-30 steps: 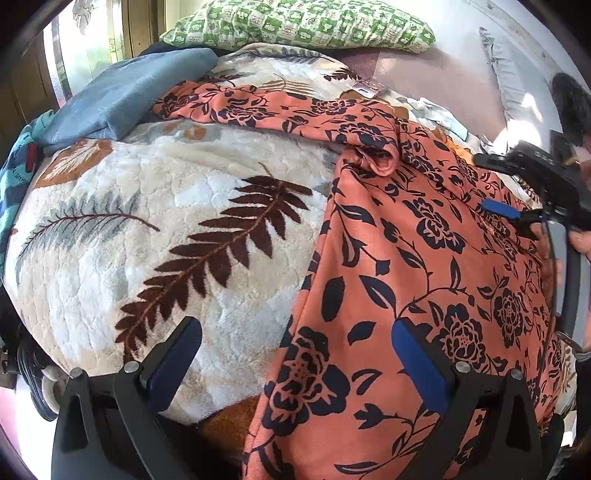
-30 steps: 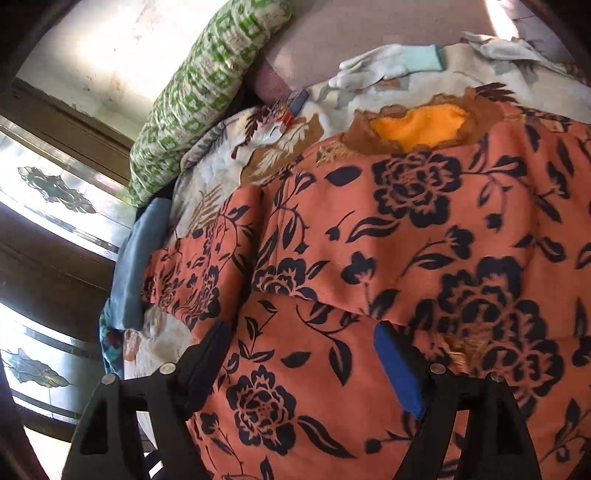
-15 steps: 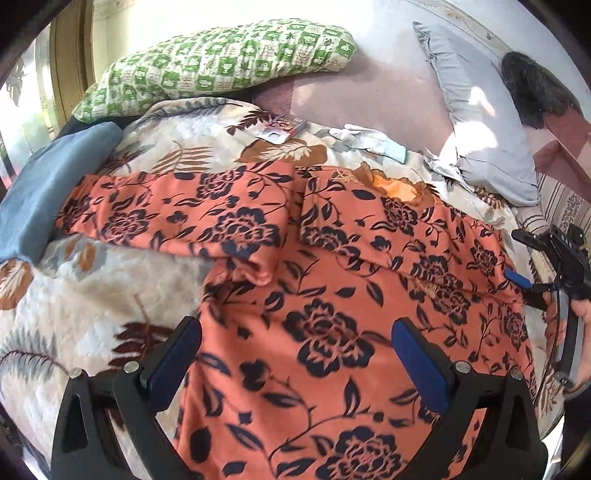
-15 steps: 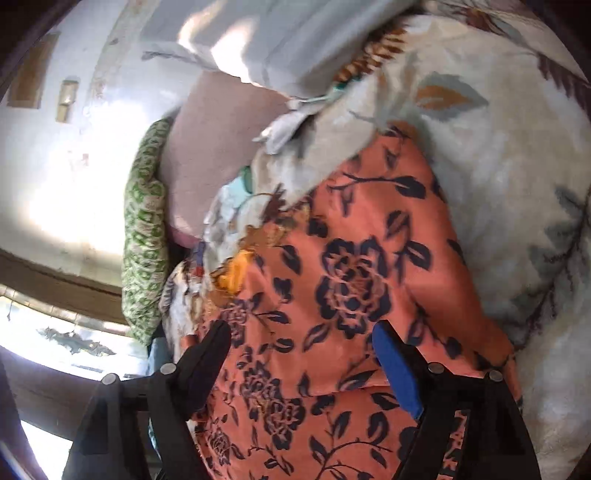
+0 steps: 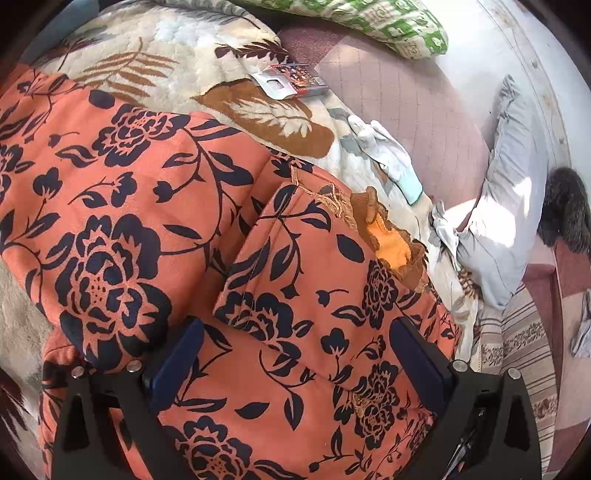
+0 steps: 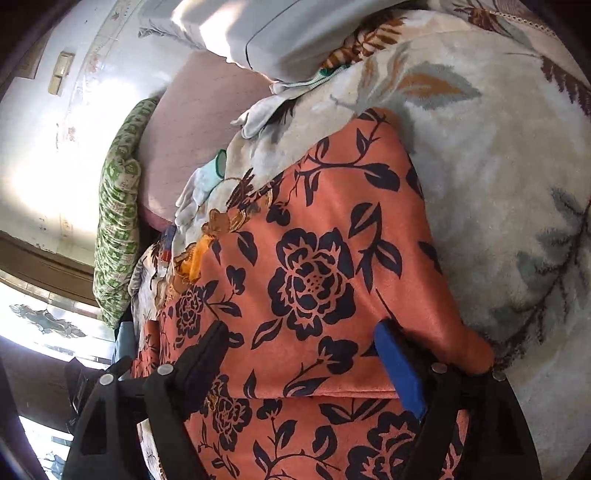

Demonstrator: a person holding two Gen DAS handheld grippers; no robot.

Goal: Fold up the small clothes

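An orange garment with a dark navy flower print (image 5: pixel 303 295) lies on a fleecy leaf-patterned blanket (image 5: pixel 177 62). One sleeve is folded across the body, and its orange collar lining (image 5: pixel 391 247) shows. My left gripper (image 5: pixel 295 354) is open and empty, low over the folded sleeve and the body. My right gripper (image 6: pixel 306 354) is open and empty, low over the other side of the same garment (image 6: pixel 314 273), near its edge on the blanket (image 6: pixel 498 184).
A green-and-white pillow (image 5: pixel 369 22) and a grey pillow (image 5: pixel 509 206) lie at the head of the bed. A white glove (image 5: pixel 388 155) and a small printed packet (image 5: pixel 291 79) lie on the blanket beyond the garment.
The left gripper has swung right and come down close over the garment. A sleeve now lies folded across the body. The right gripper has moved slightly nearer the garment's edge. Both stay open.
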